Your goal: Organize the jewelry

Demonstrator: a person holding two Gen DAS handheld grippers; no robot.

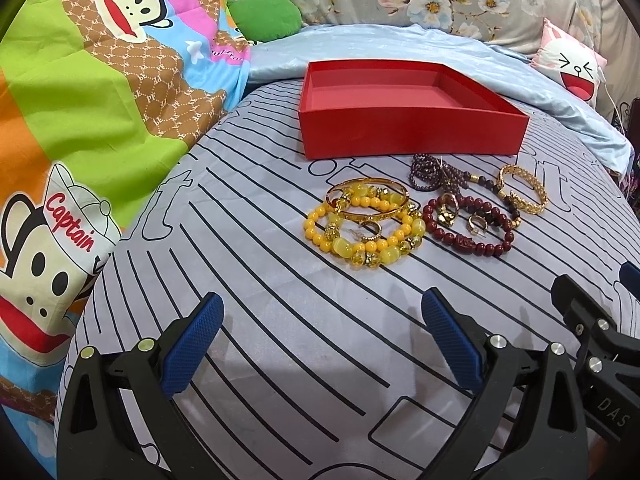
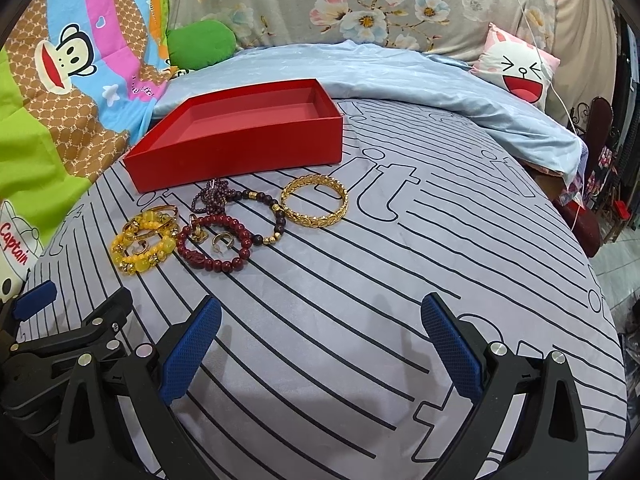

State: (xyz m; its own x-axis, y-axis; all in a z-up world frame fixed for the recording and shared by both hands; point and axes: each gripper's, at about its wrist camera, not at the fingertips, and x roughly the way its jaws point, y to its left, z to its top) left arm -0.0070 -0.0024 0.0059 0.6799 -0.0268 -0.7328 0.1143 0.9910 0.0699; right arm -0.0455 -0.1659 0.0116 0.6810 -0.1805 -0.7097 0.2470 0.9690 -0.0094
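An empty red box (image 1: 408,128) (image 2: 240,148) sits on the striped grey bedsheet. In front of it lies a cluster of jewelry: yellow bead bracelets with a gold bangle (image 1: 364,220) (image 2: 146,242), a dark red bead bracelet (image 1: 472,226) (image 2: 216,242) with small gold rings inside, a purple bead string (image 1: 436,174) (image 2: 212,198), and a gold chain bangle (image 1: 522,194) (image 2: 314,200). My left gripper (image 1: 320,344) is open and empty, short of the jewelry. My right gripper (image 2: 320,344) is open and empty, to the right of the left one.
A cartoon monkey quilt (image 1: 100,120) (image 2: 60,92) lies bunched at the left. A light blue blanket (image 1: 440,52) (image 2: 400,76), a green cushion (image 1: 264,14) and a rabbit pillow (image 2: 516,68) lie behind the box. The bed edge drops off at the right (image 2: 600,248).
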